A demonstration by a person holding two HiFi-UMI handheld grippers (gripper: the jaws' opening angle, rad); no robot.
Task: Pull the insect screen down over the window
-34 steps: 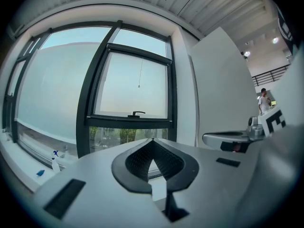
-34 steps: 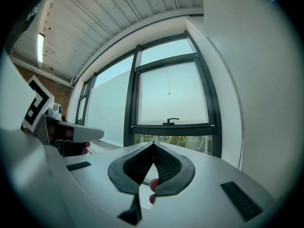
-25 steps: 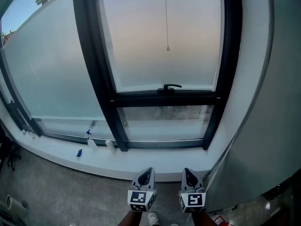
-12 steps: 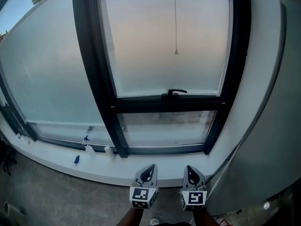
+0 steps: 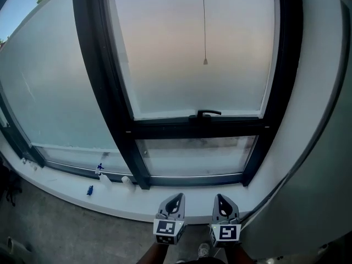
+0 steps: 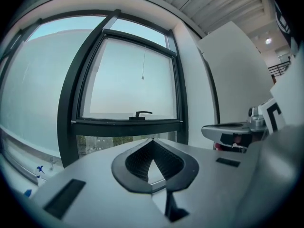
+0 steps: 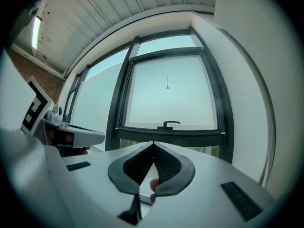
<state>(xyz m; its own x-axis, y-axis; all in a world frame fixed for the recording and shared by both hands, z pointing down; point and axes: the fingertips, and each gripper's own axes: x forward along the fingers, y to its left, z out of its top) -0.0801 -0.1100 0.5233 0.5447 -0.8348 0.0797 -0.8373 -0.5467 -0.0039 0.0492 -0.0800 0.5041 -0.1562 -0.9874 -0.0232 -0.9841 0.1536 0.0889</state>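
Window [image 5: 192, 48] for the insect screen: a tall pane of milky, hazy glass, pale blue fading to peach, set in a thick matte black frame [image 5: 104, 92]. The screen itself cannot be made out in any view.

Far left of the window's black lever handle [image 5: 204, 114], a much wider frosted pane [image 5: 49, 92] curves away. Below it runs a smooth white sill [image 5: 66, 188], with a small blue item [image 5: 89, 190] and a little white bottle [image 5: 127, 183] near the foot of the frame. Under the sill lies a rough grey floor [image 5: 49, 230].

Straight above the handle, a hair-thin cord [image 5: 203, 21] hangs down in front of the glass, ending in a small bead-like weight [image 5: 205, 62] well above the handle. Just beneath the handle is a thick black crossbar, then a low, clearer pane [image 5: 195, 155] with blurred greenery showing behind it.

Well below the handle, short of the sill, two grey plastic tongs point level at the window. The left gripper [image 5: 176, 198] is clenched tight on nothing, its ribbed black pads meeting at a point. Beside it, the right gripper [image 5: 221, 198] is likewise closed and empty. Each carries a cube printed with black-and-white square markers.

Right of the handle, a plain pale wall [image 5: 324, 92] fills the edge.
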